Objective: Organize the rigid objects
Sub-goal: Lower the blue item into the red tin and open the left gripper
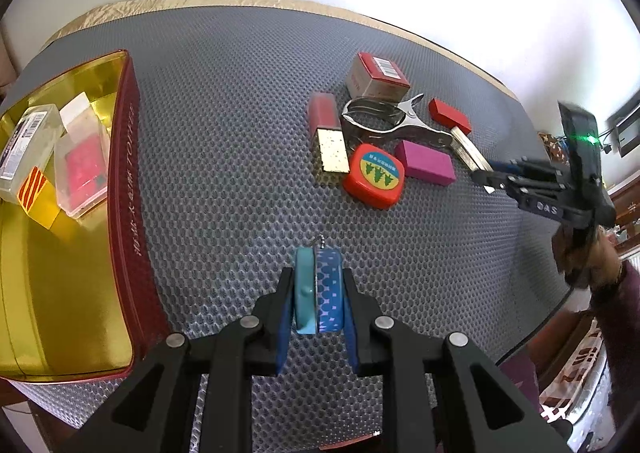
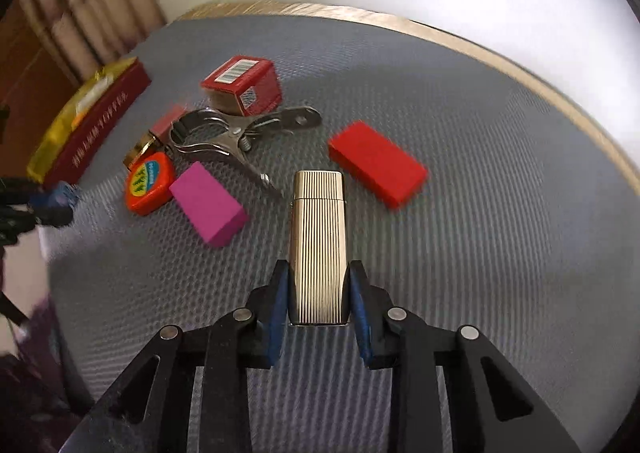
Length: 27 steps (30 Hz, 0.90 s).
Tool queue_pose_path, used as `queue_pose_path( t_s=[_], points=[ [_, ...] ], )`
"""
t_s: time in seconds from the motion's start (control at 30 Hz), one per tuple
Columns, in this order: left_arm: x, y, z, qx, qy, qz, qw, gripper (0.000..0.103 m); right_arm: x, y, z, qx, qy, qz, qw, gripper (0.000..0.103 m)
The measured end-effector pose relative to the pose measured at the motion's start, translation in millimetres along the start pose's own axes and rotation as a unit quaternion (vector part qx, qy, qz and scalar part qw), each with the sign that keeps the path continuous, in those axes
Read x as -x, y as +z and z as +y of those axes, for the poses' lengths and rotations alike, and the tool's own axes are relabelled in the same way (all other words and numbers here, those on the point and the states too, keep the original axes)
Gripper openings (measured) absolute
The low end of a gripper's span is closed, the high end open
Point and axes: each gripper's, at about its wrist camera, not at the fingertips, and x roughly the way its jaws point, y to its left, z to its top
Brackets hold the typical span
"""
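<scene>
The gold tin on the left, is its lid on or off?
Off. The gold tin lies open-topped, its shiny interior exposed, with clear plastic cases resting inside.

L hand-held gripper (image 1: 316, 293) clamped, R hand-held gripper (image 2: 318, 293) clamped, prob. angled down

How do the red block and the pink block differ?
Colour: the red block is bright red, the pink block magenta.
Shape: the red block looks flatter and wider, the pink block chunkier.
Place: the pink block lies next to the orange tape measure, the red block on the far side of the metal clamp, with no neighbour touching it.
Shared: both are plain rectangular blocks lying flat on the grey mat, ungripped.
</scene>
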Motion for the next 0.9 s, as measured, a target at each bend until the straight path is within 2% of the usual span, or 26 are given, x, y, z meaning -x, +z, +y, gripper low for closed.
queue_pose_path(
  t_s=[0.27,0.4,0.47,0.6,0.77,0.8,0.9],
  points=[
    [28.9,-7.7,-6.4,-0.004,-0.005,-0.021,0.9998,0.021,18.4,-44.3,-4.7,-0.102,0.045,-0.025,0.993,0.027],
    [61.5,-6.1,14.4,0.018,-0.001,-0.039,0.9991,0.021,21.7,-57.4,-0.4,-0.132,0.068,-0.033,0.988,0.027],
    [77.9,-3.6,32.7,0.034,0.019,-0.049,0.9980,0.021,24.0,-61.4,-1.5,-0.150,0.079,-0.037,0.985,0.027],
    [98.0,4.6,80.2,0.062,0.092,-0.059,0.9921,0.021,27.9,-68.6,-2.9,-0.178,0.093,-0.042,0.979,0.027],
    [91.3,9.2,133.2,0.082,0.168,-0.042,0.9815,0.021,42.9,-81.0,-13.6,-0.203,0.110,-0.052,0.972,0.027],
    [87.7,8.6,142.4,0.087,0.177,-0.038,0.9797,0.021,45.3,-83.2,-14.9,-0.208,0.113,-0.053,0.970,0.027],
    [78.8,7.6,161.5,0.095,0.173,-0.032,0.9799,0.021,49.3,-82.7,-14.5,-0.215,0.117,-0.055,0.968,0.027]
  ],
)
